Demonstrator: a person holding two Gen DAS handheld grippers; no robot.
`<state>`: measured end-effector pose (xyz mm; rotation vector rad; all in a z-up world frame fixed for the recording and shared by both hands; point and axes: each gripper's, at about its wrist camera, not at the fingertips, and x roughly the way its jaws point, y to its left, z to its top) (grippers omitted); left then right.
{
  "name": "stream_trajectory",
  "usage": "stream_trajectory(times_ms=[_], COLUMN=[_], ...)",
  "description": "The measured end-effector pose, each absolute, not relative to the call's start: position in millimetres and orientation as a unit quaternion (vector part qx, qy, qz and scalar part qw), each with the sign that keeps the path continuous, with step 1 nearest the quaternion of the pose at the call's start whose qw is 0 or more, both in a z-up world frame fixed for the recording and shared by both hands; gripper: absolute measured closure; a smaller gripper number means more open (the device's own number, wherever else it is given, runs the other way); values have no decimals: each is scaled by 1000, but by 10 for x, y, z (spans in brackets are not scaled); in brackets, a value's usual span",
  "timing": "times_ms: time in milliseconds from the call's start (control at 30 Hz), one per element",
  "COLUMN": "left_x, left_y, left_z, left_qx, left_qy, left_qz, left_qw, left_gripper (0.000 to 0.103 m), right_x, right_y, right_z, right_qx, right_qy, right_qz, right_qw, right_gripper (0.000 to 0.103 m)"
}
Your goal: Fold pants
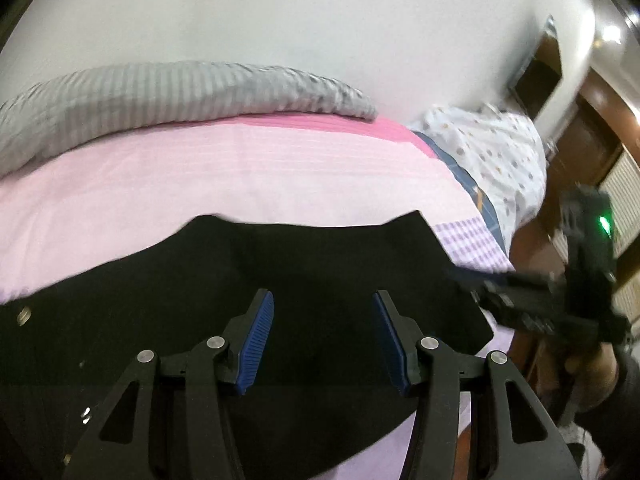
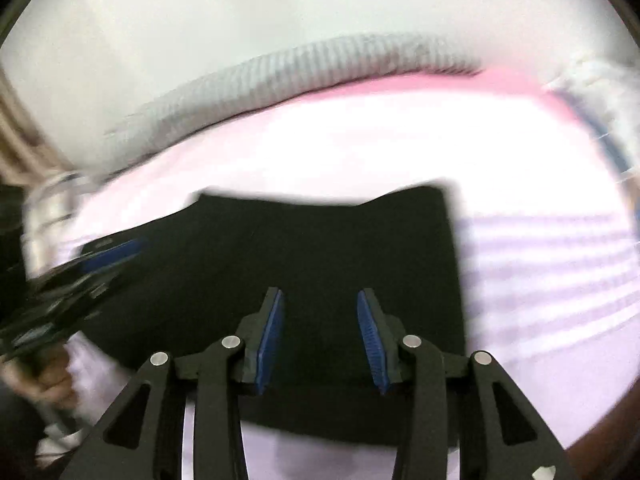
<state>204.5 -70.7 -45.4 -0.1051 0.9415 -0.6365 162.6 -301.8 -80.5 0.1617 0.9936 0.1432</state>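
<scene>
Pants [image 2: 320, 256] edges blurred, near side hidden.

pants [image 1: 304, 256]: plain black, ahead of the tongs
sheet [image 1: 224, 176]: pale pink, faint white lines
blanket [image 1: 168, 92]: grey stripes, beyond the sheet
pillow [image 1: 492, 148]: white, small coloured dots
gripper pads [image 1: 256, 344]: ribbed blue, black arms

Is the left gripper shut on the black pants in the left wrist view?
No. The left gripper has its blue pads spread wide apart above the black pants, with no cloth between them.
</scene>
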Motion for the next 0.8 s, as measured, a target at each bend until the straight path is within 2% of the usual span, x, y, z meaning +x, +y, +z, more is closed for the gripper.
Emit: stream_trajectory(times_ms=[200,467,800], left_x=[2184,2311,1846], left_y=[-1167,-1173,-1106], left_z=[-661,-1084,-1023], left_qx=[-8,-2,33], left_qy=[461,505,509], left_qz=[-320,-297,-328], left_qw=[828,810,795], left_gripper=[51,51,51], right_x=[1972,2282,1715], right_y=[-3272,-3232,-3155], right_z=[-970,-1241,-1176], right_qx=[74,72,55], right_qy=[478,500,521], right_qz=[19,14,45], right_qw=[875,863,851], right_gripper=[66,66,66])
